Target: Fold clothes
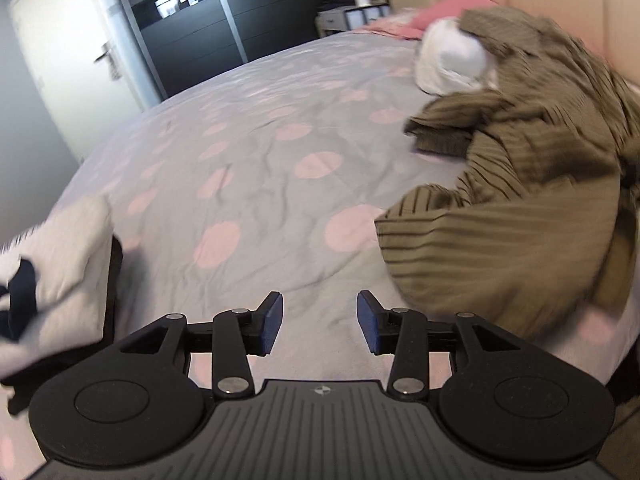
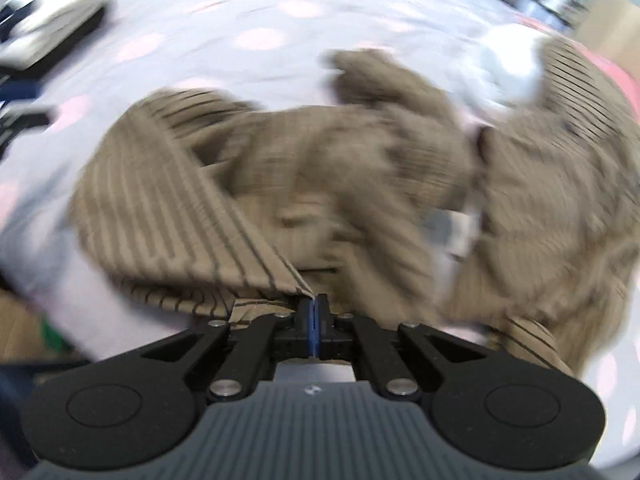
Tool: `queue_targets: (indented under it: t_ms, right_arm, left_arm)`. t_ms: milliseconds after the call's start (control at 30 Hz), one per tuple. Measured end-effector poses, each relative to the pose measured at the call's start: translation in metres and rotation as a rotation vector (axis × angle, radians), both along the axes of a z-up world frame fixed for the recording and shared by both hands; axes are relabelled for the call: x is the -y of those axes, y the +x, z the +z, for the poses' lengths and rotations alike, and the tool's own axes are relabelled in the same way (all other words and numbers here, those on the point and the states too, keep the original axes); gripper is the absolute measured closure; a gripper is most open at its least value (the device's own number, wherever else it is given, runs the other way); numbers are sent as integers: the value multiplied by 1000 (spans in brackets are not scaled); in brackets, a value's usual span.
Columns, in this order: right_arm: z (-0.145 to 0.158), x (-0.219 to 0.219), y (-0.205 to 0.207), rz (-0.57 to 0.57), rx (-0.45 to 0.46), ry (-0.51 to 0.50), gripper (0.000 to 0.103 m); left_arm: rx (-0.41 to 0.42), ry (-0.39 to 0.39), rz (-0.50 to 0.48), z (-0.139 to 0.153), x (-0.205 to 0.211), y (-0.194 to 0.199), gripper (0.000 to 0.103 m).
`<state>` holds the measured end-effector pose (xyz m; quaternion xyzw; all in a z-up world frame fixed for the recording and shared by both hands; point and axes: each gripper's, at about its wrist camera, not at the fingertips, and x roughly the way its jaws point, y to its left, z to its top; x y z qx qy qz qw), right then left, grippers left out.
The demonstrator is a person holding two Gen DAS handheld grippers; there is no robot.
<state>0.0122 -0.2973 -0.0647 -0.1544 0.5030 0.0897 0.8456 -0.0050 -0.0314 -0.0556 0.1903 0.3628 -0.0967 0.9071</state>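
Right gripper (image 2: 316, 304): clenched on the striped garment's (image 2: 168, 216) edge; should lift it clear
Left gripper (image 1: 319, 322): released, empty; should take a matching corner

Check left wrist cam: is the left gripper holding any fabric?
No. The left gripper is open with only the dotted bedspread showing between its blue pads; the olive striped garment lies apart.

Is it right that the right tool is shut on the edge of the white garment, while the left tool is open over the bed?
Not quite. The right tool is shut on the edge of the brown striped garment, as the right wrist view shows. The left tool is indeed open over the bed.
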Motion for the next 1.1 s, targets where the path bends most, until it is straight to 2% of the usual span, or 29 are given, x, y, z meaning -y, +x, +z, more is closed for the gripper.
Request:
queue_targets:
  t_ms: [133, 300, 500, 667, 867, 967, 1067, 1100]
  right_arm:
    - [15, 52, 10, -192, 87, 0, 102]
    - [36, 111, 15, -353, 170, -16, 102]
    - [37, 148, 22, -447, 185, -46, 102]
    - [25, 163, 31, -472, 153, -42, 102]
    - [14, 169, 35, -467, 153, -15, 102]
    - [11, 168, 37, -459, 153, -6, 102]
    - [10, 167, 39, -454, 155, 0, 102]
    - [10, 167, 39, -452, 155, 0, 102]
  left_arm:
    - [-23, 23, -62, -8, 17, 2, 63]
    - [-19, 48, -165, -13, 41, 6, 63]
    - [24, 110, -400, -25, 82, -3, 63]
    - [52, 198, -567, -53, 115, -17, 63]
    - [141, 311, -628, -86, 146, -16, 63]
    - [171, 332, -645, -96, 159, -13, 63]
    - [142, 264, -589, -88, 164, -3, 85]
    - [130, 234, -566, -85, 164, 1, 89]
